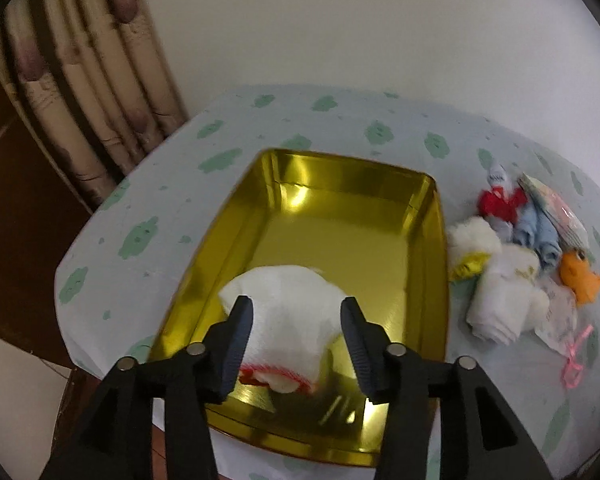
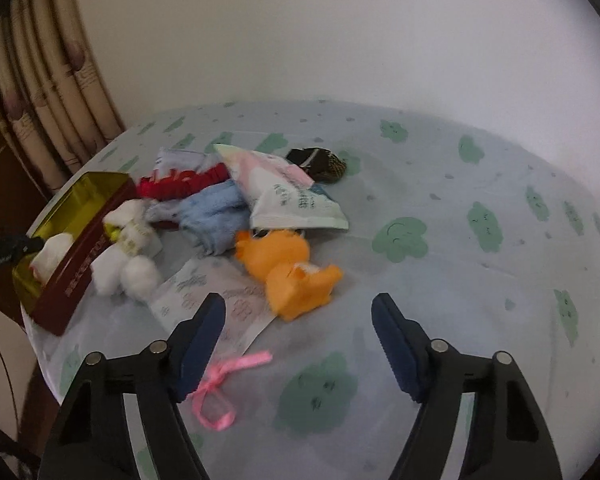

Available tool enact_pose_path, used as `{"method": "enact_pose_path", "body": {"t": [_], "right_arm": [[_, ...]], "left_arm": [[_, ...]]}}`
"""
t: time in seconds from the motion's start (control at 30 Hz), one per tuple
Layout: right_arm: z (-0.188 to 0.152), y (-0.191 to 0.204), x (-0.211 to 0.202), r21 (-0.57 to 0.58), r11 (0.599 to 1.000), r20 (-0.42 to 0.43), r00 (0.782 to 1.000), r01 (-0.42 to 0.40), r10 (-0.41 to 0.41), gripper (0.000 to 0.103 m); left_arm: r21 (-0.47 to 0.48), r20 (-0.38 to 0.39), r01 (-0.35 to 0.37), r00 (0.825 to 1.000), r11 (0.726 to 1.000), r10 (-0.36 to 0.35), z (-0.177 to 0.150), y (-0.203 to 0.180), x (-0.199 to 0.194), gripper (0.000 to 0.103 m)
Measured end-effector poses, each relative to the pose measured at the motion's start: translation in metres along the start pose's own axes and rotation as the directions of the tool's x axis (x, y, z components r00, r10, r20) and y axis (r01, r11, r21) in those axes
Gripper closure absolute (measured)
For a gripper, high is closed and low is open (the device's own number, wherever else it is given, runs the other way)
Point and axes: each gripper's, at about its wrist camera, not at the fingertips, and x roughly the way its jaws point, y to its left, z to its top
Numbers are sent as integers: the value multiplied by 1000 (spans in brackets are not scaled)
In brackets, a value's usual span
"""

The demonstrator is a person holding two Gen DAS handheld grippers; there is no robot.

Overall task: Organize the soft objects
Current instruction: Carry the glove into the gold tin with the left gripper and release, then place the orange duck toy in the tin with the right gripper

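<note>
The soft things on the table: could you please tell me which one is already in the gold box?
Only the white cloth with a red edge lies inside the gold box, between the fingers of the open left gripper. The orange plush toy, blue cloth and others lie outside.

Soft, dim indoor light; the gold tin (image 1: 332, 216) throws bright glare off its inner walls. Both fisheye views bend strongly and darken at the rims. Motion blur softens the orange plush toy (image 2: 288, 276) and tablecloth (image 2: 440, 240)
</note>
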Motion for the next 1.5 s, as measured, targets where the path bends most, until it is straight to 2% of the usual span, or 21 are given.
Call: {"method": "enact_pose_path", "body": {"t": [0.03,0.1,0.17,0.23,0.27,0.37,0.43,0.47,0.53,0.6,0.63,0.73,0.83,0.87,0.93,1.0,1.1,1.23,1.33,1.4,1.5], "right_arm": [[3,-2,5,2,1000,-17,1000,-22,22,30],[9,-2,16,1,999,-55,998,-44,44,30],[13,5,25,-39,998,-71,997,-39,36,30],[16,9,36,-75,997,-96,995,-27,20,32],[18,9,43,-79,997,-119,993,-20,11,38],[21,2,59,-36,998,-172,984,-58,51,46],[22,-4,59,-11,997,-186,980,-79,76,50],[23,-5,58,-5,997,-188,979,-83,80,59],[22,-9,54,18,994,-197,975,-105,106,59],[21,-13,48,45,991,-199,971,-123,129,59],[20,-15,43,61,989,-195,970,-137,146,60],[16,-13,14,93,981,-154,971,-170,183,60],[23,4,-24,96,966,-81,965,-240,248,59],[30,15,-33,91,957,-58,958,-274,280,59],[45,41,-43,70,942,-42,942,-329,333,59],[63,80,-38,39,914,-57,912,-405,406,59],[88,148,-13,-19,882,-99,879,-470,466,58],[108,231,47,-76,865,-181,860,-496,477,58],[114,275,98,-88,896,-236,883,-435,405,58],[113,285,121,-67,906,-265,883,-419,388,58],[111,299,145,-78,926,-283,899,-369,334,58]], "left_arm": [[-4,20,-27,999,1000,27,0,1,-1,47],[-9,64,-64,996,998,64,2,5,-4,43],[-7,88,-52,995,999,52,4,7,-7,43],[-8,98,-13,995,1000,14,7,8,-9,43],[-18,100,43,994,999,-41,7,12,-9,43],[-60,90,139,987,988,-134,8,19,-13,43],[-79,103,121,988,990,-113,7,21,-19,43],[-81,111,114,988,990,-104,6,23,-23,43],[-70,126,104,987,992,-95,2,22,-31,43],[-82,136,54,990,995,-43,-4,23,-39,43],[-90,139,54,989,995,-41,-7,24,-42,43],[-117,144,50,989,992,-33,-21,32,-52,43],[-141,158,-8,987,990,31,-36,43,-61,42],[-159,149,-30,987,987,54,-41,49,-62,42],[-184,126,-24,991,983,47,-49,59,-61,42],[-204,101,-20,994,979,42,-58,69,-59,43],[-233,103,-24,993,972,49,-69,80,-60,42],[-280,117,-24,991,960,59,-78,93,-61,42],[-298,128,-30,989,954,71,-80,99,-59,43],[-294,131,-44,988,955,86,-80,100,-58,43],[-285,127,-38,989,958,77,-79,101,-54,42]]}}
